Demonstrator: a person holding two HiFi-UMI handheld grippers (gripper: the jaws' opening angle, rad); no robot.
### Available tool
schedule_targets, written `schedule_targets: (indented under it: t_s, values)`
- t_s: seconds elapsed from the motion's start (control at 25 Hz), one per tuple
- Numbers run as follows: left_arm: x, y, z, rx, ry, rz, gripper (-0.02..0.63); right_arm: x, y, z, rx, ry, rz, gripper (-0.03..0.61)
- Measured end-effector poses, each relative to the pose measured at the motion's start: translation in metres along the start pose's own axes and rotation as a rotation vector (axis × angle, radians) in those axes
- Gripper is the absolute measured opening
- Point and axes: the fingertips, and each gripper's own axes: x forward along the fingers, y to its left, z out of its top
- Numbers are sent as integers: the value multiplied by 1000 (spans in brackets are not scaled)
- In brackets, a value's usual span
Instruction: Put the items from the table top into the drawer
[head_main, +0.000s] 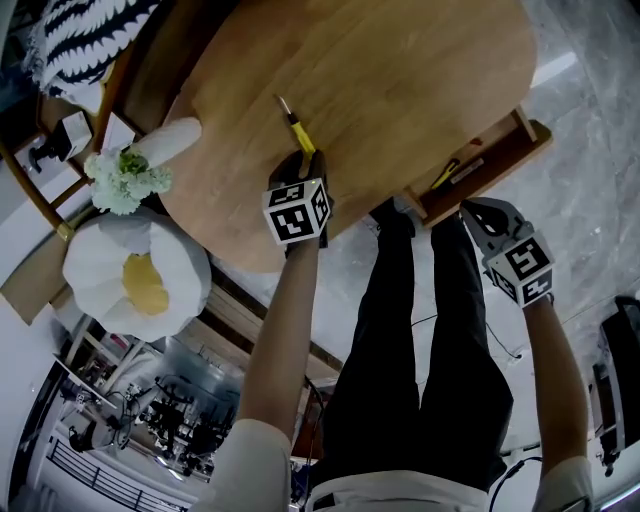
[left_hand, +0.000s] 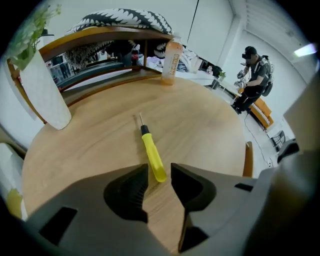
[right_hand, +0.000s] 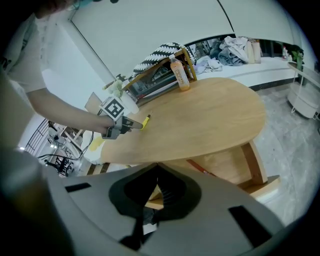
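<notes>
Fingers (left_hand: 127, 192) of the left gripper (left_hand: 159, 171) stood apart, tilted steeply down over the yellow-handled screwdriver (left_hand: 151, 154). The butt of its handle lay in the gap between the two tips, and neither pad pressed on it. The screwdriver lay flat on the oval wooden tabletop (left_hand: 200, 125), near the person's edge, with its metal tip pointing away from the gripper. It was the only tool on the tabletop. One orange bottle (left_hand: 171, 62) stood upright at the far edge, and one white vase (left_hand: 42, 92) stood at the left. One open wooden drawer (head_main: 480, 165) jutted from under the tabletop's right side, with two slim tools (head_main: 447, 175) made out inside. Beside it the right gripper (right_hand: 158, 170) hung with its fingers closed together on nothing.
</notes>
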Motion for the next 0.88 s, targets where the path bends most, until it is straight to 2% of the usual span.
schedule_targets:
  t_s: [0.2, 0.28, 0.32, 0.88]
  values:
    - [10, 7, -6, 15, 42, 31, 148, -4, -1, -6, 22, -5, -15, 20]
    - [9, 11, -6, 17, 39, 44, 91, -6, -2, -9, 29, -6, -20, 20]
    - [8, 12, -5, 18, 36, 50, 86, -7, -3, -10, 32, -6, -23, 20]
    - [-6, -2, 0, 40, -2, 42, 78, -23, -16, -29, 59, -11, -49, 20]
